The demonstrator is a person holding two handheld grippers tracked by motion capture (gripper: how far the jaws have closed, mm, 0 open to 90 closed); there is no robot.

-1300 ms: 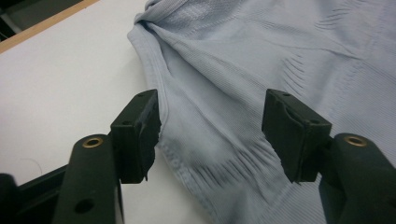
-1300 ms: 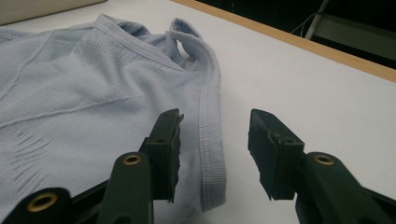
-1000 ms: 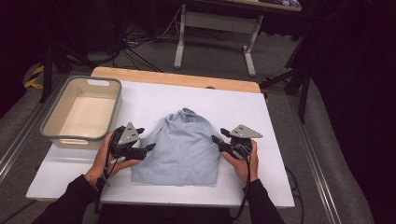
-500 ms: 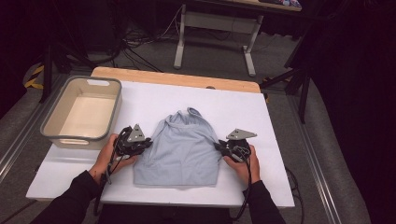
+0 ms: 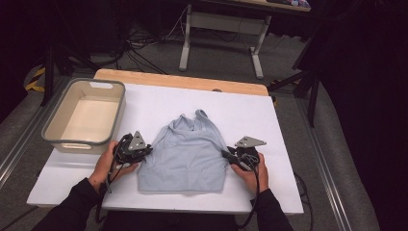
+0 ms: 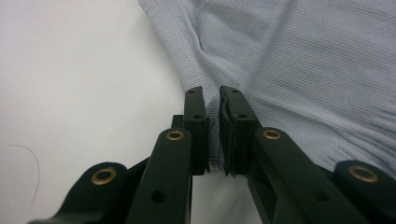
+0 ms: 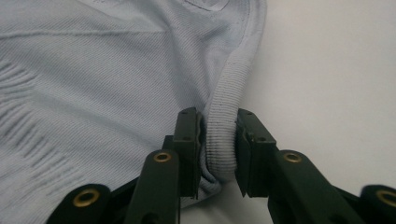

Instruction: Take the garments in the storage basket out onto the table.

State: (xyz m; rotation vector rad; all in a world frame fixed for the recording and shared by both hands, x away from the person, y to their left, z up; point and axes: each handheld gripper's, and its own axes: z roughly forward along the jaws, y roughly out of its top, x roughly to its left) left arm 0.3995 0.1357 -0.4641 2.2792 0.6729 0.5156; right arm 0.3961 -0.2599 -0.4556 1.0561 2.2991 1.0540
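with both sides pinched, my left gripper (image 6: 212, 135) nips the top (image 5: 185, 154) at its edge and my right gripper (image 7: 218, 149) clamps the rolled hem; it lies flat mid-table (image 5: 269, 120), so i judge smoothing is underway, next an even outward pull.

A white table (image 5: 250, 110) has a strip of wood (image 5: 180, 81) along its far edge. An empty tub (image 5: 84, 115) with a grey rim sits on the table's left side. Behind the table is a grey floor with black wires (image 5: 139, 41) on it. A metal stand (image 5: 223, 31) is there too.
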